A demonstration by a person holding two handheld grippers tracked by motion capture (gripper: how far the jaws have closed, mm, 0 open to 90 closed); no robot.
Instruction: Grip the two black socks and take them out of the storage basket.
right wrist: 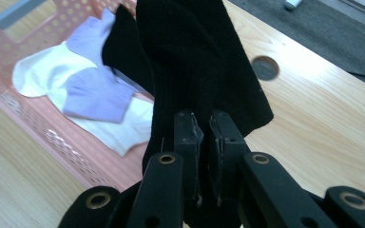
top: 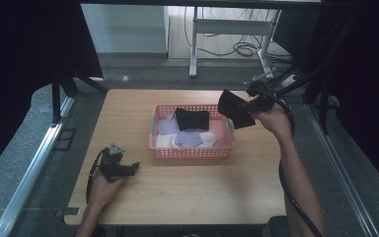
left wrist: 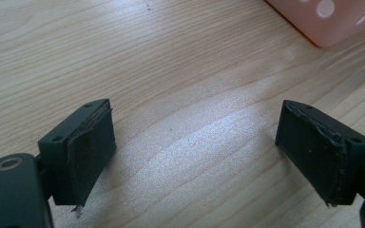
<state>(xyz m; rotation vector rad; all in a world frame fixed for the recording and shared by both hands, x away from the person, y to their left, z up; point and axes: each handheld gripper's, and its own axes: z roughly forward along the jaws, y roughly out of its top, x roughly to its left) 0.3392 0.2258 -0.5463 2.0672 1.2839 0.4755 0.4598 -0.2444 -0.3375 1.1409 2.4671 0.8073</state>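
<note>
Right gripper [top: 249, 105] clamped on a black sock [top: 233, 109] held up over the right end of the basket [top: 192, 153], while left gripper [top: 128, 169] rests on the table [top: 187, 192], jaws wide apart.

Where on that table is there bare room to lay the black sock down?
Bare wood lies between the basket and the table's near edge, right of the left gripper, and along the far edge. The basket is crowded. The right gripper holds the black sock.
</note>
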